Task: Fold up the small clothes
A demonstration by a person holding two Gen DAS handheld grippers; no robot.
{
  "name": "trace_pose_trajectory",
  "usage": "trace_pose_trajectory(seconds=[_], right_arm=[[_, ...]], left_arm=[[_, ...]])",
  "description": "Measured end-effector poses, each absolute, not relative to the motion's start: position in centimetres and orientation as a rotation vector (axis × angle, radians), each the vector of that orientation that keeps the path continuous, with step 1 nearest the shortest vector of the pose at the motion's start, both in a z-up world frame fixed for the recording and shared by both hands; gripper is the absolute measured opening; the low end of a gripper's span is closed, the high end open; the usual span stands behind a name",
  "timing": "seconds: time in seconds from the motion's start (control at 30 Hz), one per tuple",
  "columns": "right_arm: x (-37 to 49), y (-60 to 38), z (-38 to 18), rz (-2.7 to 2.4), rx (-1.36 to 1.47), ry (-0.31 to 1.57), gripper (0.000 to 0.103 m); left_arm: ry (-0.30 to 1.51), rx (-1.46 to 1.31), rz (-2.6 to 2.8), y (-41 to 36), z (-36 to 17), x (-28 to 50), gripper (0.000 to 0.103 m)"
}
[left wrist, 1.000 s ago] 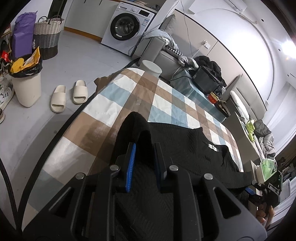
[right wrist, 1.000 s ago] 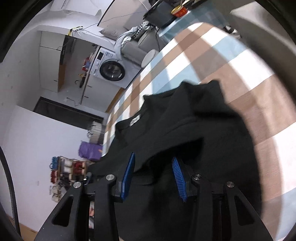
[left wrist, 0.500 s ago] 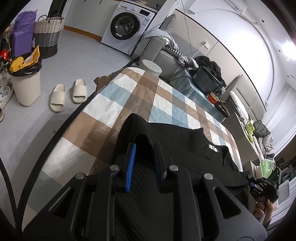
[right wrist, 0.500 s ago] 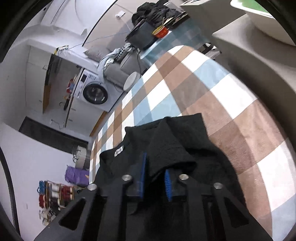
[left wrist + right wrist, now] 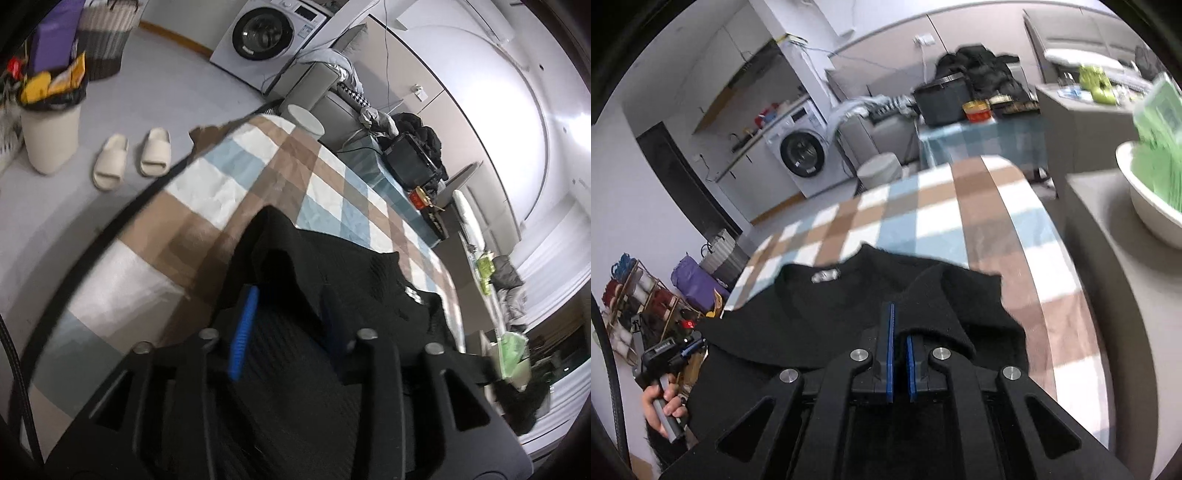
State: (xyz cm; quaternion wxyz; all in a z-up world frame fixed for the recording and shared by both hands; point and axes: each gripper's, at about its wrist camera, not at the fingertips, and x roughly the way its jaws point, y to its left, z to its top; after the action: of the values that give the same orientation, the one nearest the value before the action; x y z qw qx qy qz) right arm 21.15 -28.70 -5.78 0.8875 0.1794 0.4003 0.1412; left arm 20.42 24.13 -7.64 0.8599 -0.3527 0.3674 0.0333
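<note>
On the checked brown, blue and white cloth covering the desk (image 5: 979,206), a black knitted sweater (image 5: 827,306) lies spread, its neck label facing up and away from both sets of jaws. Its long axis runs from the collar, farthest out, back towards the person, and each gripper works one side edge.

Between the right gripper's (image 5: 899,354) jaws sits a raised fold of the sweater's right shoulder or sleeve; the jaws have just been closing and now pinch that fold tight, the cloth tenting up just ahead of the blue pads. The body of the sweater lies to the left of these jaws, so the fold would have to travel that way, across the long axis.

The left gripper (image 5: 284,325) hangs over the opposite edge. Its jaws have just been opening and now stand apart, with a ridge of black knit lying between them but the pads seemingly not pressing it; motion blur makes this hard to settle.

Judging by this, the right hand is the one placed to carry its side inward first.
</note>
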Motion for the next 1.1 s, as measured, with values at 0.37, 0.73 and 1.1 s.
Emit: trace_pose_trajectory(seconds=[0.37, 0.73, 1.1], right_arm=[[21.4, -28.9, -8.1, 0.304, 0.403, 0.902, 0.006], [22.0, -29.4, -9.3, 0.303, 0.454, 0.953, 0.019], [24.3, -31.6, -9.5, 0.260, 0.715, 0.852, 0.005]], left_arm=[[0.790, -0.736, 0.168, 24.4, -8.7, 23.0, 0.046], [0.712, -0.681, 0.139, 23.7, -7.5, 24.3, 0.004], [0.647, -0.671, 0.098, 24.0, -4.9, 25.0, 0.003]])
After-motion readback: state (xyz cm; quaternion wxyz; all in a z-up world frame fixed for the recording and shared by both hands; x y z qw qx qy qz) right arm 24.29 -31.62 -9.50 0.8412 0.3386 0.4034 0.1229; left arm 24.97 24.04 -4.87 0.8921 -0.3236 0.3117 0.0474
